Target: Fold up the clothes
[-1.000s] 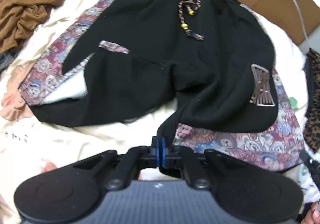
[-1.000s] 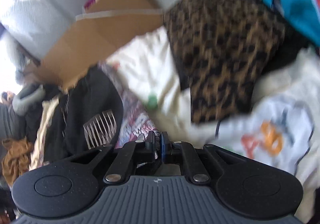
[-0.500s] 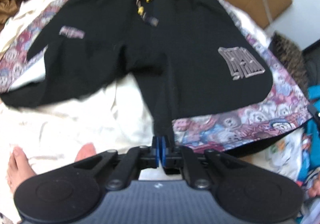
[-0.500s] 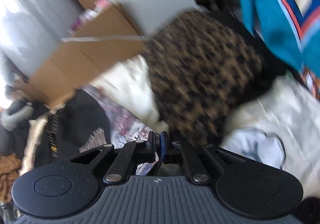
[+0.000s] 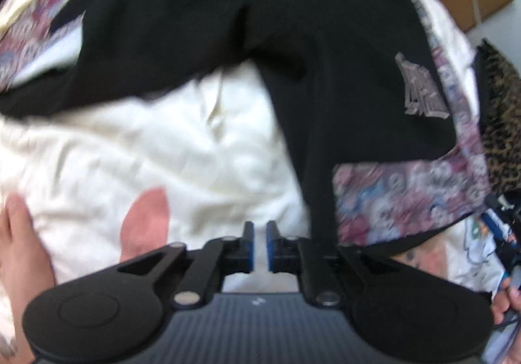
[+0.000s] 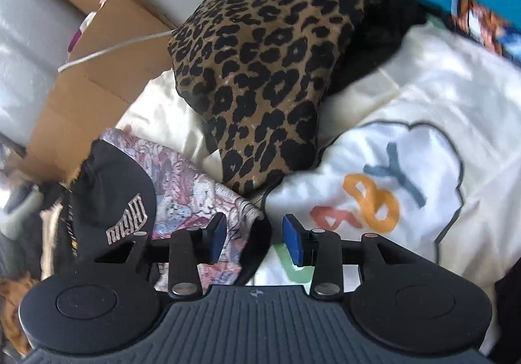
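Black shorts (image 5: 342,48) with a grey logo and a beaded drawstring lie spread on a bear-print garment (image 5: 407,201) over a cream sheet (image 5: 162,142). My left gripper (image 5: 259,242) is open a narrow gap and empty, just left of the shorts' right leg hem. My right gripper (image 6: 254,235) is open and empty, over the corner of the bear-print garment (image 6: 192,188) and the black shorts (image 6: 110,188).
A leopard-print garment (image 6: 260,71) lies beyond the right gripper, beside a cream garment with coloured letters (image 6: 407,168). A cardboard box (image 6: 97,77) with a white cable stands at the back. My bare foot (image 5: 19,250) rests on the sheet at the left.
Both grippers were shut on fabric and have now opened, the right one wide. The shorts' right leg has been pulled straight toward me. The left view has moved nearer.
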`<action>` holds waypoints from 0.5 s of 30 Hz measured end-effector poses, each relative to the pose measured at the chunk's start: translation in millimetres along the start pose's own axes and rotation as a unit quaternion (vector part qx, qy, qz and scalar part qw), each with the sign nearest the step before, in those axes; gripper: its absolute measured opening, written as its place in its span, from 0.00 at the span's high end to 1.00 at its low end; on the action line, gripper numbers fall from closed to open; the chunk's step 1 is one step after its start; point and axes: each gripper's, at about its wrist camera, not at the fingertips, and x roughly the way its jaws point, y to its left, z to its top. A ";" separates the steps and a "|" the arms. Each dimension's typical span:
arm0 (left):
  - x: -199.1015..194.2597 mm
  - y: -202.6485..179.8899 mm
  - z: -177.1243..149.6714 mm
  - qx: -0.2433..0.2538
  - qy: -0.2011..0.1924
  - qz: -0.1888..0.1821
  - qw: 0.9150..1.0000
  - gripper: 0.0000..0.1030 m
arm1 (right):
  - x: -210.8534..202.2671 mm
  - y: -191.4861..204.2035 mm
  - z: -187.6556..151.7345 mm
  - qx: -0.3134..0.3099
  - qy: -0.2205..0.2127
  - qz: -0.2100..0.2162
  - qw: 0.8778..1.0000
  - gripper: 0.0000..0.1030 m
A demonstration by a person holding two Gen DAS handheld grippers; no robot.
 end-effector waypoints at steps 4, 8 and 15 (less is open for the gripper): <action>1.4 -4.0 5.8 -0.018 -0.005 -0.029 0.999 0.75 | 6.3 -1.8 -3.2 0.020 0.004 0.017 1.000 0.57; 4.1 1.0 4.2 -0.058 -0.004 -0.063 0.996 0.75 | 18.0 -9.3 -7.3 0.051 0.015 0.024 0.998 0.58; -11.1 9.7 6.4 -0.107 -0.022 -0.110 0.988 0.75 | 21.5 -6.8 -10.9 0.057 0.010 0.042 0.997 0.99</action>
